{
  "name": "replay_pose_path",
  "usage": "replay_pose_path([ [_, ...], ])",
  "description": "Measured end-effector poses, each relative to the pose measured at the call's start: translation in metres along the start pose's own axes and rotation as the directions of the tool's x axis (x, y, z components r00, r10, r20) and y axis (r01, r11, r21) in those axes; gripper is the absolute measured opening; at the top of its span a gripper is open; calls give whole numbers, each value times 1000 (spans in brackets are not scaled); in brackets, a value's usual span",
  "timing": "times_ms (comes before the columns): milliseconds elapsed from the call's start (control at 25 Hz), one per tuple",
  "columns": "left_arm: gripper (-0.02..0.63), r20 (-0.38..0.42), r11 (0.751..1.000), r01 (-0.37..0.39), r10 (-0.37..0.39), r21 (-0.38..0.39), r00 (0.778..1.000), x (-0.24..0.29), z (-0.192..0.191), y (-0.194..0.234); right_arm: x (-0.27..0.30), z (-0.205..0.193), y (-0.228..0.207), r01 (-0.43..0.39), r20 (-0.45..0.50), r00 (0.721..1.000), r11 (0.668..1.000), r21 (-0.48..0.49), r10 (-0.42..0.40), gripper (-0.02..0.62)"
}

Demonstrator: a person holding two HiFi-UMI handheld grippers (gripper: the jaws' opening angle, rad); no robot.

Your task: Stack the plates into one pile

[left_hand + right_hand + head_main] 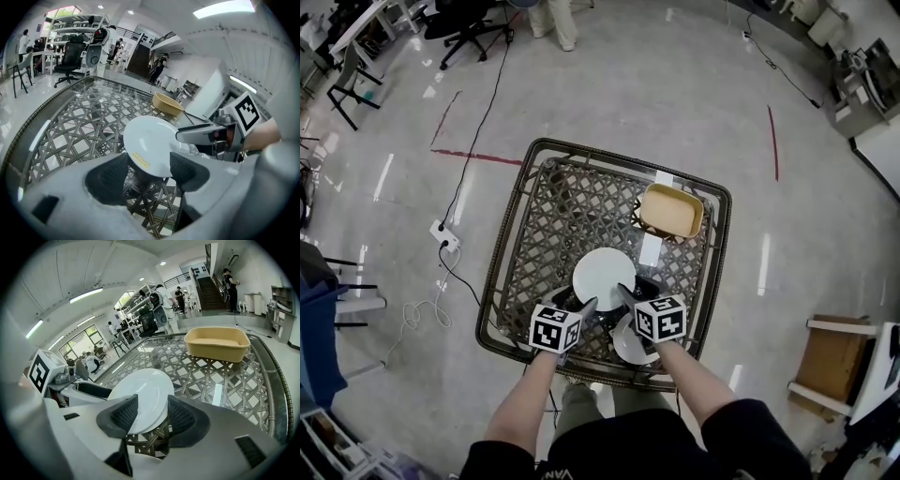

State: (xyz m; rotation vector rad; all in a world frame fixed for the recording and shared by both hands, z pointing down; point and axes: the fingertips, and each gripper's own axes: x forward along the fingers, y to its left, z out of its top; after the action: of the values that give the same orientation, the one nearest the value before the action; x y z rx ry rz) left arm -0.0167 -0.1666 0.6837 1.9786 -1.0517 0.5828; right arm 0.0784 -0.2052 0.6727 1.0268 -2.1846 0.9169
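Observation:
A white plate (603, 276) lies on the glass top of the lattice table (508, 246), toward the near side. In the left gripper view the plate (149, 140) shows a small yellow label near its rim. My left gripper (587, 306) is open at the plate's near-left rim, which shows between its jaws (149, 171). My right gripper (624, 294) is open at the near-right rim, and the plate (143, 397) also fills the gap between its pads. One of its fingers (199, 135) reaches the plate's right edge. A second, smaller white plate (628, 345) sits under the right gripper, partly hidden.
A yellow tub (671, 210) stands at the table's far right corner. A power strip (442, 234) and cables lie on the floor to the left, and a wooden stool (830, 361) stands to the right. Office chairs and people are farther off.

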Motion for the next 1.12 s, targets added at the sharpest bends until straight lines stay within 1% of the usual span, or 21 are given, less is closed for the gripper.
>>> replay_pose_path([
  [240,278,-7,1000,-2,2,-2,1000,7,0,-1,1,1,-5,9,-9,1000,1000,-24,-9,186],
  [400,287,-9,1000,2,-2,-4,1000,9,0,0,1,2,-3,22,-1,1000,999,-35,-22,215],
  [560,299,11,1000,-17,17,-5,1000,0,1,3,-4,4,-2,36,20,999,999,-25,-36,218],
  [720,299,55,1000,-18,17,4,998,-16,1,-2,-20,0,-5,63,41,997,998,-28,-62,218],
  [800,299,70,1000,-2,1,11,998,-24,-2,-9,-32,-5,-9,85,50,995,996,-24,-84,216],
  [880,299,66,1000,18,-20,25,998,-28,-10,-19,-45,-15,-15,113,60,992,994,1,-113,216],
  [1000,299,32,996,62,-63,59,997,-28,-30,-41,-69,-36,-26,160,67,984,986,57,-163,216],
  [1120,299,-23,989,121,-119,91,993,-23,-55,-68,-90,-64,-34,199,60,977,974,113,-206,216],
])
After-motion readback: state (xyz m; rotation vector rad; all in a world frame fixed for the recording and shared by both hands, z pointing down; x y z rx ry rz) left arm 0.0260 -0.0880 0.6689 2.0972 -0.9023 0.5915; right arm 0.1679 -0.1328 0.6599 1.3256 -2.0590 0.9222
